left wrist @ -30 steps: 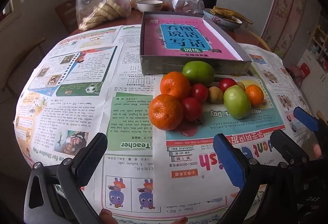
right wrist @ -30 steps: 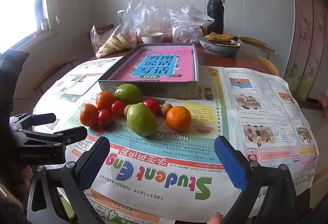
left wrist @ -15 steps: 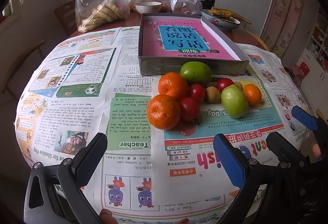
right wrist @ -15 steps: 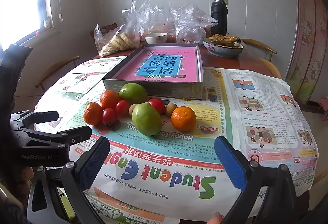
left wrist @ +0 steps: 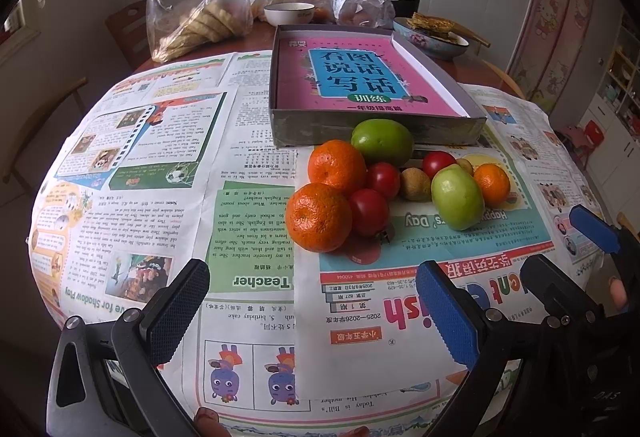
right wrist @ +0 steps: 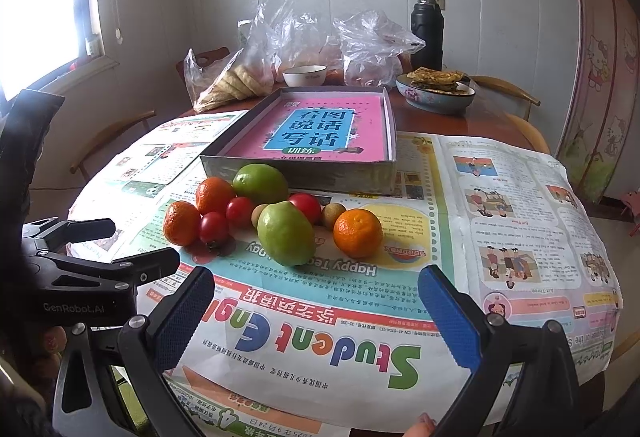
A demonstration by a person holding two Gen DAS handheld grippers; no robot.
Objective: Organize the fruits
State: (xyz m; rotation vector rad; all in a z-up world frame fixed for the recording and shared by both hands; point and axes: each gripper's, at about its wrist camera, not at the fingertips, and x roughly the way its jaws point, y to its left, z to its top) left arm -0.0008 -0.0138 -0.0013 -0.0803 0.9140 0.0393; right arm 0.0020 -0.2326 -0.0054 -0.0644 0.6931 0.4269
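A cluster of fruit lies on newspaper in front of a shallow grey box (left wrist: 376, 125) (right wrist: 298, 171) that holds a pink book. It has three oranges, the nearest one (left wrist: 319, 217) at front left and another (right wrist: 357, 233) at the right. Two green fruits (left wrist: 457, 197) (right wrist: 285, 233) sit among red tomatoes (left wrist: 369, 211) (right wrist: 213, 228) and small brown fruits (left wrist: 415, 184). My left gripper (left wrist: 312, 311) is open, short of the nearest orange. My right gripper (right wrist: 316, 317) is open too, short of the green fruit.
The round table is covered in newspaper (left wrist: 160, 173) (right wrist: 520, 221). At the back stand plastic bags of food (left wrist: 200, 25), a white bowl (right wrist: 305, 75), a patterned bowl of flat cakes (right wrist: 438, 93) and a black flask (right wrist: 427, 31). Wooden chairs (right wrist: 508, 93) ring the table.
Both grippers have drifted slightly upward and toward the fruit, so the cluster and box sit a little lower in each view. Both stay open and no fruit has moved.
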